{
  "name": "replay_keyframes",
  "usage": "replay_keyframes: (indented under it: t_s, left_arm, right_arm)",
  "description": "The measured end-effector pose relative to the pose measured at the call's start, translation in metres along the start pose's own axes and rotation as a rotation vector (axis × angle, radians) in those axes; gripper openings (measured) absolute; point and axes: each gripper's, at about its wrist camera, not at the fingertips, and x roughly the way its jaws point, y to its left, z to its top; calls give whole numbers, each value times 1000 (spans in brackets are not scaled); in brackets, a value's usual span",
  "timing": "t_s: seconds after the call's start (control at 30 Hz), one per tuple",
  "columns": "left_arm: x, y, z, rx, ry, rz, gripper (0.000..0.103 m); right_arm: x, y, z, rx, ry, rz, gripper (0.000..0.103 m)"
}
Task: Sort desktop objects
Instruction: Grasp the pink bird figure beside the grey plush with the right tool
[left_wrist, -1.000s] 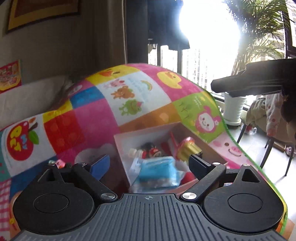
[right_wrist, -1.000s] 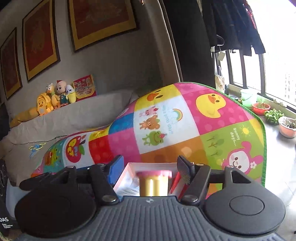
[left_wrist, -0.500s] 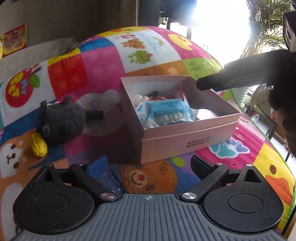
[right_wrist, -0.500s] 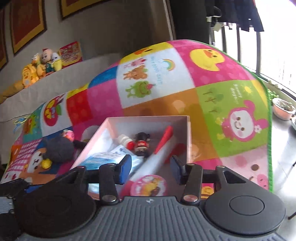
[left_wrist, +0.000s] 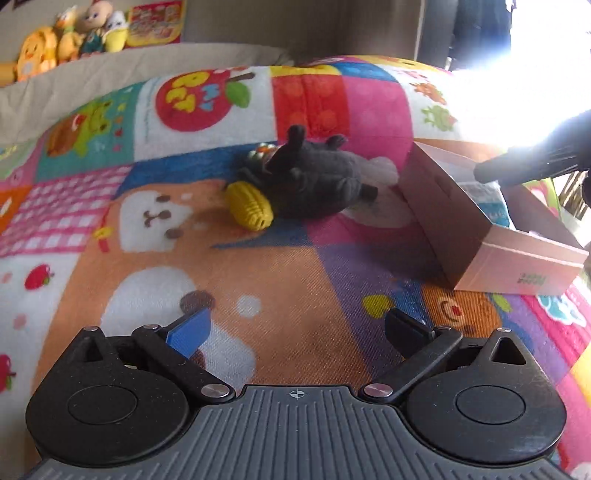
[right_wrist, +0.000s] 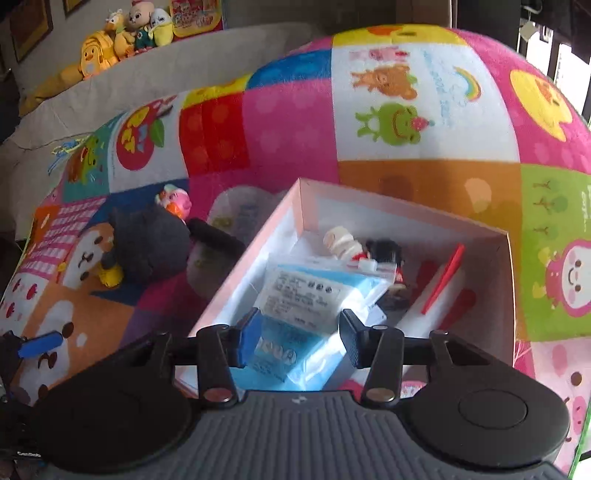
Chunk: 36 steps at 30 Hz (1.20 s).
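Two grippers hung over the quilt (left_wrist: 317, 280). At left lay a yellow corn toy (left_wrist: 249, 206) touching a grey plush (left_wrist: 317, 181); the left gripper (left_wrist: 295, 332) hovered before them, jaws opening wide, empty. Right of the plush stood the pink box (right_wrist: 406, 206); above its blue packet (right_wrist: 295, 325) the right gripper (right_wrist: 299, 338) stood partly open, holding nothing.

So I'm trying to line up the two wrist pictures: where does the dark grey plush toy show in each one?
Left wrist view: the dark grey plush toy lies upper centre on the mat, with the yellow corn toy at its left.
Right wrist view: the dark grey plush toy lies at mid-left, left of the box.
Shared landmark: the pink cardboard box, to the plush's right in both views.
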Motion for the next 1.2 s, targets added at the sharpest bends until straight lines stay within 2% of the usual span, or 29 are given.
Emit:
replay_keyframes:
  t_s: [0.13, 0.2, 0.3, 0.4, 0.5, 0.57, 0.6, 0.63, 0.7, 0.73, 0.77, 0.83, 0.87, 0.93, 1.0, 1.1, 1.13, 1.2]
  left_arm:
    - [0, 2, 0, -20, -15, -16, 103]
    - [0, 0, 0, -12, -16, -29, 103]
    - [0, 0, -1, -18, -18, -36, 103]
    - [-1, 2, -1, -28, -20, -44, 103]
    - [-1, 4, -1, -39, -22, -51, 103]
    - [0, 5, -1, -44, -24, -55, 103]
    - [-1, 5, -1, -45, -25, -56, 103]
    - [-1, 5, -1, -46, -27, -57, 103]
    - [-1, 6, -1, -49, -30, -61, 103]
    - [-1, 6, -1, -50, -32, -63, 103]
    - [-2, 6, -2, -50, -33, -67, 103]
    - [-2, 6, -2, -49, -35, -71, 103]
    - [-2, 6, -2, -48, -35, -70, 103]
    - [-2, 6, -2, -49, -35, -71, 103]
    - [-1, 7, -2, -53, -34, -72, 103]
    - [-1, 9, -2, -58, -33, -74, 103]
    - [-1, 10, -2, -61, -33, -76, 103]
    - [0, 11, -2, -67, -34, -80, 103]
  right_arm:
    - [-11, 32, 30, -50, -81, 43, 70]
    - [1, 58, 45, -104, -64, 95, 71]
    - [30, 102, 58, -199, -39, 116, 86]
    - [61, 133, 69, -234, -30, 117, 88]
    - [89, 139, 86, -149, -29, 121, 85]
    - [104, 136, 94, -96, -14, 129, 66]
    - [110, 134, 96, -84, 13, 136, 58]
    - [114, 132, 94, -79, 57, 152, 46]
    - [108, 130, 84, -92, 127, 207, 46]
    - [96, 131, 79, -139, 142, 243, 47]
    - [81, 130, 78, -163, 154, 310, 47]
    - [57, 120, 84, -109, 159, 448, 48]
    - [50, 116, 89, -86, 130, 429, 57]
    - [50, 118, 101, -95, 61, 311, 69]
    - [72, 123, 112, -119, 53, 225, 69]
    - [121, 137, 123, -123, 106, 171, 70]
    - [141, 143, 124, -148, 125, 146, 73]
    - [171, 153, 122, -183, 172, 89, 73]
